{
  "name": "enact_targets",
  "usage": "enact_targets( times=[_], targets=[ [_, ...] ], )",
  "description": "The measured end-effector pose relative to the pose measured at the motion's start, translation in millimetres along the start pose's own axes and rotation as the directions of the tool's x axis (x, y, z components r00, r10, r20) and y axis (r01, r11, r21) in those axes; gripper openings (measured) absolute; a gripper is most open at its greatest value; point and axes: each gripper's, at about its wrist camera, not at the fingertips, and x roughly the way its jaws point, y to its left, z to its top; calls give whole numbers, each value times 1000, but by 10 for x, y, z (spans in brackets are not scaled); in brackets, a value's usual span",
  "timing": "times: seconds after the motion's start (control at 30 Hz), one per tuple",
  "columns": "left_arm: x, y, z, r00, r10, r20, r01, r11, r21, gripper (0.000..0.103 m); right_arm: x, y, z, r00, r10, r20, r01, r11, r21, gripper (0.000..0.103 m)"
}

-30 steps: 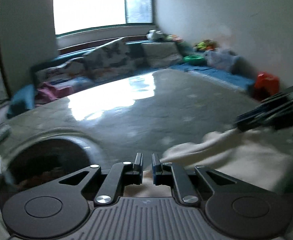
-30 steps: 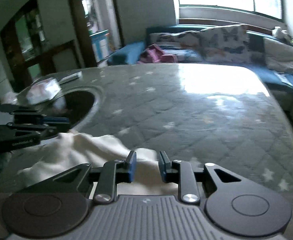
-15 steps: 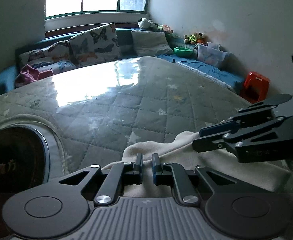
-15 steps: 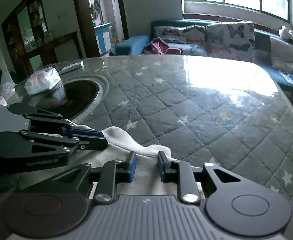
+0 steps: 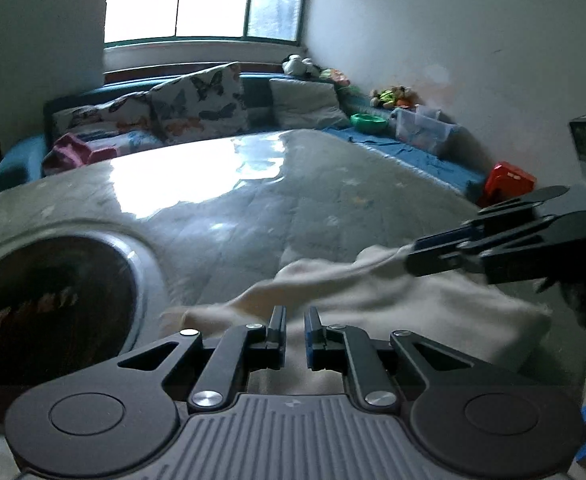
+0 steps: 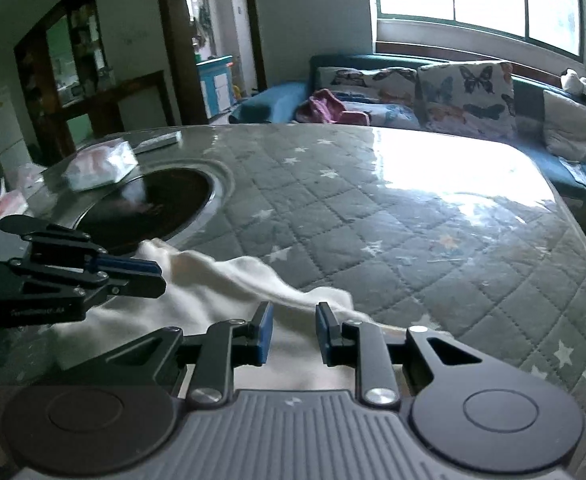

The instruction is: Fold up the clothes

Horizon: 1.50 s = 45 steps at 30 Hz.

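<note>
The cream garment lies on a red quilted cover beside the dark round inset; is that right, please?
Not quite: the quilted cover under the cream garment is grey, not red, as the right wrist view shows; the rest holds.

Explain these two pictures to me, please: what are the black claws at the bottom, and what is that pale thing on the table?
There is no robot here. A person holds a two-finger grabbing tool in each hand, and each tool carries a wide-angle camera looking along its fingers. One picture is taken from the left gripper, the other from the right gripper. Each camera also sees the other tool from the side. Both work over a table with a grey quilted cover with a star pattern and a dark round inset. On it lies a rumpled cream cloth, not yet folded. Each gripper seems to pinch its near edge, which rises toward the tips. A white tissue pack sits beyond the inset.
</note>
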Motion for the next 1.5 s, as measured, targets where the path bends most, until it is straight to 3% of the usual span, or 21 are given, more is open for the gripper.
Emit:
enact_targets(
  times=[0.23, 0.47, 0.63, 0.77, 1.03, 1.13, 1.3, 1.5],
  targets=[
    [44, 297, -27, 998, 70, -1, -70, 992, -102, 12, -11, -41, -101, 1000, -8, -12, 8, 1000, 26, 23],
    [1, 257, 12, 997, 72, 17, -70, 995, -65, 13, -175, -245, -194, 997, -74, 10, 73, 995, 66, 23],
    [73, 265, 6, 996, 93, -10, -93, 994, -51, 12, -174, -413, -222, 997, -75, 7, 74, 992, 107, 19],
    [-32, 201, 55, 996, 87, 11, -86, 995, -39, 13, -333, -407, -157, 995, -94, 30, 92, 993, 79, 19],
    [-139, -366, 97, 996, -76, 39, 73, 995, 64, 13, -396, -272, -240, 998, -44, -40, 42, 999, -28, 19],
    [-76, -667, 102, 990, -135, 33, 129, 982, 135, 13, -311, -302, -233, 996, -34, -84, 30, 998, -47, 19],
    [81, -1060, 87, 975, -223, 7, 216, 954, 208, 13, -343, -379, -69, 997, 16, -76, -20, 999, -40, 19],
    [275, -1389, -21, 956, -290, -50, 293, 929, 228, 12, -171, -460, -37, 988, 42, -147, -50, 997, -50, 19]
  ],
)
